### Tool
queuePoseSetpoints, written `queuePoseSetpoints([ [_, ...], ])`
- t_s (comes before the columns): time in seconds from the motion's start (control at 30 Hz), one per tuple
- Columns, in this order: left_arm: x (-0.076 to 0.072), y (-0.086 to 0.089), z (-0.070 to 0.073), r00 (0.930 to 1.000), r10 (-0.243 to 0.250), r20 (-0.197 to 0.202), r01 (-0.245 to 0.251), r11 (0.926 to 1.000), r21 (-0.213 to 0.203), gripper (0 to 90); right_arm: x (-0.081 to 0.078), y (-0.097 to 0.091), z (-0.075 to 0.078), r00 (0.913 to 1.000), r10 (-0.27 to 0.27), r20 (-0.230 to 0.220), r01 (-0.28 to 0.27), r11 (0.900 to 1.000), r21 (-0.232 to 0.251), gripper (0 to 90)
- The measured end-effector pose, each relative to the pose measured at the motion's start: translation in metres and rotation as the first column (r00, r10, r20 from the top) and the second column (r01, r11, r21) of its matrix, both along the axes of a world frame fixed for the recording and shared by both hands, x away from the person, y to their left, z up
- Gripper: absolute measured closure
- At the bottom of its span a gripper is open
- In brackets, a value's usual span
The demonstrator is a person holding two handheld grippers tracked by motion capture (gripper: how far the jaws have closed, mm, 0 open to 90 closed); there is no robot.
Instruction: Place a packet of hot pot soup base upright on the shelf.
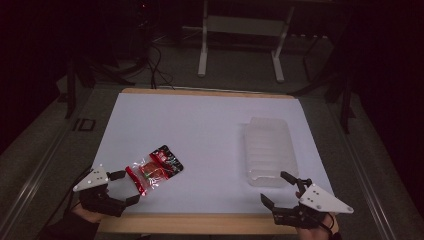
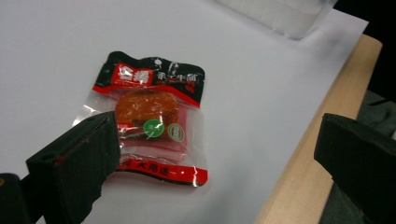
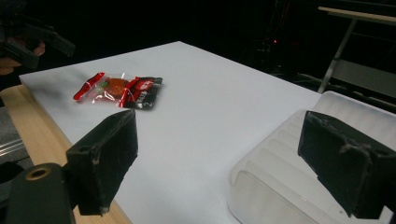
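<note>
A red, black and clear snack packet (image 1: pixel 154 169) (image 2: pixel 152 122) (image 3: pixel 119 90) lies flat on the white sheet, front left. My left gripper (image 1: pixel 125 188) (image 2: pixel 215 163) stands open just left of it, one jaw beside the packet's near end, nothing between the jaws. A clear plastic box (image 1: pixel 269 150) (image 3: pixel 299 172) rests upside down on the right side. My right gripper (image 1: pixel 279 189) (image 3: pixel 233 163) is open at the box's near edge, one jaw over the box and one over the sheet.
The white sheet (image 1: pixel 200 130) covers a wooden tabletop whose front edge (image 1: pixel 200 223) shows as a pale strip. Beyond the table stand a white metal frame (image 1: pixel 240 30) and cables (image 1: pixel 155 65) on a dark floor.
</note>
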State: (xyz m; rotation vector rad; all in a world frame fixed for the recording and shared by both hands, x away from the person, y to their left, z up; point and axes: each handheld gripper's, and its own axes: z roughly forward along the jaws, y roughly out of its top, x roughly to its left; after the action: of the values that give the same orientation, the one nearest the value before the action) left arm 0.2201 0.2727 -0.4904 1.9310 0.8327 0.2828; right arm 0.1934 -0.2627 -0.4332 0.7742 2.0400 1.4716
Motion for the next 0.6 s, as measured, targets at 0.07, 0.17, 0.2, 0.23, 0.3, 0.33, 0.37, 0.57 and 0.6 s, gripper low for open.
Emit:
queuePoseSetpoints([
  [0.07, 0.0, 0.001, 0.001, 1.0, 0.0, -0.006, 0.0, 1.0, -0.003, 0.2, 0.0, 0.0, 0.0, 1.0, -0.001, -0.001, 0.001, 1.0, 0.002, 12.0],
  [0.17, 0.0, 0.002, 0.003, 1.0, -0.006, -0.007, 0.006, 1.0, -0.006, 0.3, 0.0, 0.0, 0.0, 1.0, -0.007, -0.001, 0.007, 1.0, 0.003, 11.6],
  [0.2, 0.0, 0.002, 0.004, 1.0, -0.002, -0.003, 0.002, 1.0, -0.003, 0.2, 0.001, 0.001, 0.0, 0.9999, -0.012, -0.002, 0.012, 0.9999, 0.003, 11.6],
  [0.23, 0.0, 0.002, 0.004, 1.0, -0.002, -0.003, 0.002, 1.0, -0.003, 0.2, 0.001, 0.001, 0.0, 0.9999, -0.012, -0.002, 0.012, 0.9999, 0.003, 11.6],
  [0.3, 0.0, 0.004, 0.007, 1.0, 0.004, 0.004, -0.004, 0.9999, -0.015, 0.2, 0.001, 0.004, 0.0, 0.9995, -0.032, -0.002, 0.032, 0.9992, 0.023, 11.2],
  [0.33, 0.001, 0.005, 0.008, 1.0, 0.004, 0.004, -0.004, 0.9998, -0.018, 0.3, 0.0, 0.004, 0.0, 0.9993, -0.038, -0.002, 0.038, 0.9989, 0.026, 11.2],
  [0.37, 0.003, 0.007, 0.01, 1.0, 0.006, 0.007, -0.006, 0.9998, -0.02, 0.3, 0.0, 0.005, 0.0, 0.999, -0.045, 0.0, 0.045, 0.9984, 0.034, 11.2],
  [0.57, 0.012, 0.009, 0.016, 0.9988, 0.021, 0.045, -0.018, 0.9977, -0.065, 4.1, -0.001, 0.008, 0.002, 0.9992, -0.038, 0.012, 0.037, 0.9975, 0.06, 11.2],
  [0.6, 0.014, 0.007, 0.016, 0.9986, 0.021, 0.049, -0.018, 0.998, -0.06, 4.1, -0.001, 0.009, 0.002, 0.9994, -0.033, 0.011, 0.032, 0.998, 0.054, 11.2],
])
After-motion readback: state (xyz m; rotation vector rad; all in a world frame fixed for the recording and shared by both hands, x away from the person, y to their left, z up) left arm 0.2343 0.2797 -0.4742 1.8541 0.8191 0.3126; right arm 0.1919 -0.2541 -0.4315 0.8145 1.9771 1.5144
